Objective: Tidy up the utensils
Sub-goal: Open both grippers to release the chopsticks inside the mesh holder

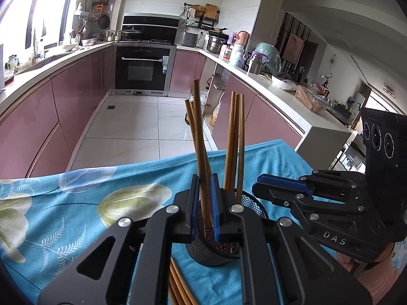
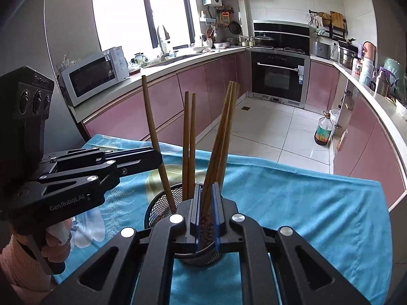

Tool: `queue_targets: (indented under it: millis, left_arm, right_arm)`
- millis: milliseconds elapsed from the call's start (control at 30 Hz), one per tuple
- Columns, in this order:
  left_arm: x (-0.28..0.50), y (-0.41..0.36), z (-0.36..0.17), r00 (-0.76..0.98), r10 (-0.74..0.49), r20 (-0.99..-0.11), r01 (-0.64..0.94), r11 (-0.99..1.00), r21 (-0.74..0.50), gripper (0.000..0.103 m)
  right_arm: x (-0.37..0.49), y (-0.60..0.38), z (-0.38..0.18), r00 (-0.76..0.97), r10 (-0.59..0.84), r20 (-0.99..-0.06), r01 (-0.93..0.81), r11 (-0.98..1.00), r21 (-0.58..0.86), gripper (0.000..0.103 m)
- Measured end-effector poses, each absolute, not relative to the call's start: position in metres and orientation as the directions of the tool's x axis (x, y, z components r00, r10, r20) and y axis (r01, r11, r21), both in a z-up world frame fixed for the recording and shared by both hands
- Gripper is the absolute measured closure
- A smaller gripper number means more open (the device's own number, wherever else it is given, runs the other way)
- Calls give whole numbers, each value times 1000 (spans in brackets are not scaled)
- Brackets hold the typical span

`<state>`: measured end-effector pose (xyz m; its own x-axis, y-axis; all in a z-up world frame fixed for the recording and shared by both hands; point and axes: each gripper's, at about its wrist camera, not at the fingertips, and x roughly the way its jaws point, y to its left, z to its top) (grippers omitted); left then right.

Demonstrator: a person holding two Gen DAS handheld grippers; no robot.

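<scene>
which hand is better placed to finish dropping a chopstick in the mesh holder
Left. Its tool is shut on an upright chopstick whose lower end is already inside the mesh holder. The right tool only sits beside the holder.

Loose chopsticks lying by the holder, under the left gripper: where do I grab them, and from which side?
Take the loose chopsticks mid-shaft, from straight above, jaws across their length. They lie flat on the cloth in a tight bunch beside the holder, so a side approach would likely hit the mesh. First release the chopstick the left gripper holds.
</scene>
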<state>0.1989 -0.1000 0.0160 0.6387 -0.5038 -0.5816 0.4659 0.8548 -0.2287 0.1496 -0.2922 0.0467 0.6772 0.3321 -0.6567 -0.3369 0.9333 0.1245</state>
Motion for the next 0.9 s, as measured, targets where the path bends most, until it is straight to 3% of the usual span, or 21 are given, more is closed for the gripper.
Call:
queue_targets:
  millis: [300,467,667,767,900]
  left_arm:
    - [194,-97,9,650,-487,-583,449,865,-222,84]
    - [174,-86,14,688,-467,-555,441,877,-191,64]
    - [148,-68,17,726,-437,-532,428,892,-149,57]
    - [136,-57,14,736,-418,-532,412,901,-137,55]
    - [120,-42,4,740,-389,-549,389,913,-122,54]
  right_arm:
    - [141,-297,46,697,345,-629,-330,933,145,91]
    - [131,-299,49,711,364,-602,-342,927,156,77]
    - [110,-292,55,718,395,-573,-377,913,157,76]
    - [95,-285,57,705,437,-559,-424,891,162,67]
    - [78,-272,50,670,481,-566,-477,863,168,67]
